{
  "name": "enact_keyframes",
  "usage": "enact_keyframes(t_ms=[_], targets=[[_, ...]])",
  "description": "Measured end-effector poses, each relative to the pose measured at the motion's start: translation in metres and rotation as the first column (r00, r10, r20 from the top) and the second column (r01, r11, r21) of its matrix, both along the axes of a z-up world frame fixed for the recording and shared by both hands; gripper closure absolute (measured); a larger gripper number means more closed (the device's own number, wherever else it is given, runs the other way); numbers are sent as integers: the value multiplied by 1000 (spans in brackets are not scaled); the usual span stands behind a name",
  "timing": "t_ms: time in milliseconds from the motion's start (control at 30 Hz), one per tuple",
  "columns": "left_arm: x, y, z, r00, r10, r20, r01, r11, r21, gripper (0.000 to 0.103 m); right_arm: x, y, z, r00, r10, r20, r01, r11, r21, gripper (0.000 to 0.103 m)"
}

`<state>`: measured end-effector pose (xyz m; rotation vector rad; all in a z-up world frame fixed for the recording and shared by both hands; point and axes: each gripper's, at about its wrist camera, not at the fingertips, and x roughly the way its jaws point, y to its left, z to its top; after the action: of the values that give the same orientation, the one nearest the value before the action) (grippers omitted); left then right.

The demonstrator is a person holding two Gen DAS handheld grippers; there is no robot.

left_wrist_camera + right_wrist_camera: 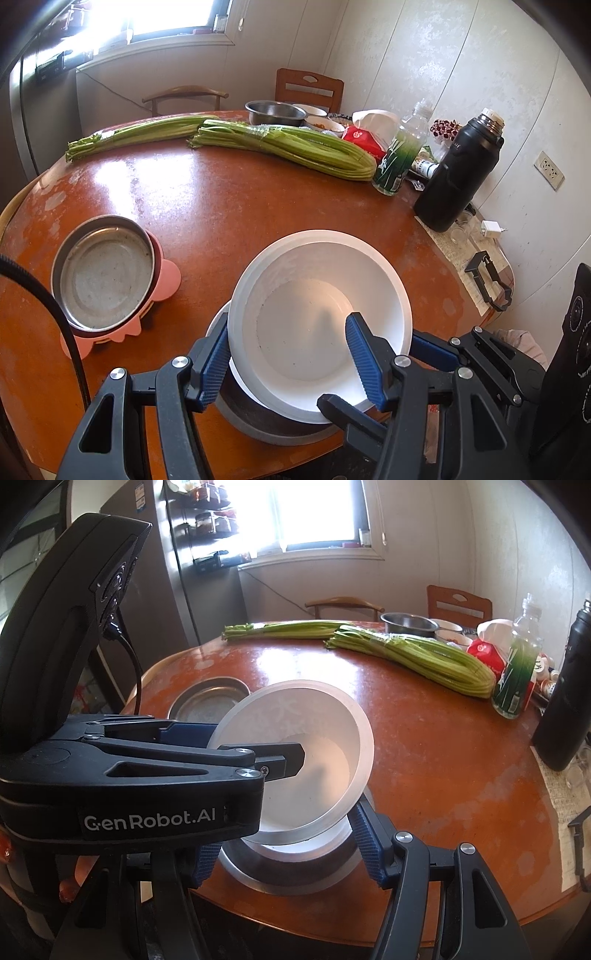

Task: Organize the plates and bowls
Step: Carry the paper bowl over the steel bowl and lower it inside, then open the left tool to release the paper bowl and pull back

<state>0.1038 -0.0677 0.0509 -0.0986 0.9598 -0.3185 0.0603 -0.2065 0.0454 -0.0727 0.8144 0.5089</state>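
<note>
Looking along the left hand-held gripper (286,363), seeing its blue pads clamped on the near rim of a white bowl (317,317), one pad outside the wall at the left and one inside the basin at the right; bowl tilting slightly and hanging just above, perhaps already touching, a grey dish (266,432) at the near edge of the orange counter (221,199). Noting a steel plate (105,277) nested on a pink tray (166,280) well to the left, celery bundles (295,147), a steel basin (275,112), a green bottle (400,158) and a black flask (458,173) lying far across. Turning to the right wrist view, finding the right hand-held gripper (286,853) standing released, its pads apart on either side of the grey dish (288,875) without clearly pressing it, though contact at the left pad being hidden behind the other tool; white bowl (314,746) leaning toward the camera over that dish, gripped by the left hand-held gripper (280,760) crossing in from the left. Judging the step as nesting the bowl into the dish: levelling the bowl first, centring it over the dish, lowering slowly until the base seats, steadying the dish from the right if it slides toward the counter edge, letting go only once the bowl rests flat, then drawing the inner pad up and out without hooking the rim
</note>
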Motion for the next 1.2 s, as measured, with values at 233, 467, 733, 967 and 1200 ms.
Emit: enact_keyframes(t_ms=[233,467,733,967,1200], targets=[[3,-2,-17,999,3,-35,-3,1000,16,43,3,1,-13,1000,5,-26,-6,1000,-16,37],[6,-3,-33,998,1,-67,1,1000,23,43,9,1,-23,999,11,-44,-13,999,-39,37],[9,-1,-38,997,-6,-77,8,1000,28,43,15,0,-27,998,13,-60,-15,999,-37,37],[8,2,-38,997,-8,-73,10,1000,22,43,16,3,-30,998,15,-63,-18,998,-52,37],[8,5,-38,997,-3,-74,4,1000,18,43,14,2,-29,998,21,-60,-24,999,-45,37]])
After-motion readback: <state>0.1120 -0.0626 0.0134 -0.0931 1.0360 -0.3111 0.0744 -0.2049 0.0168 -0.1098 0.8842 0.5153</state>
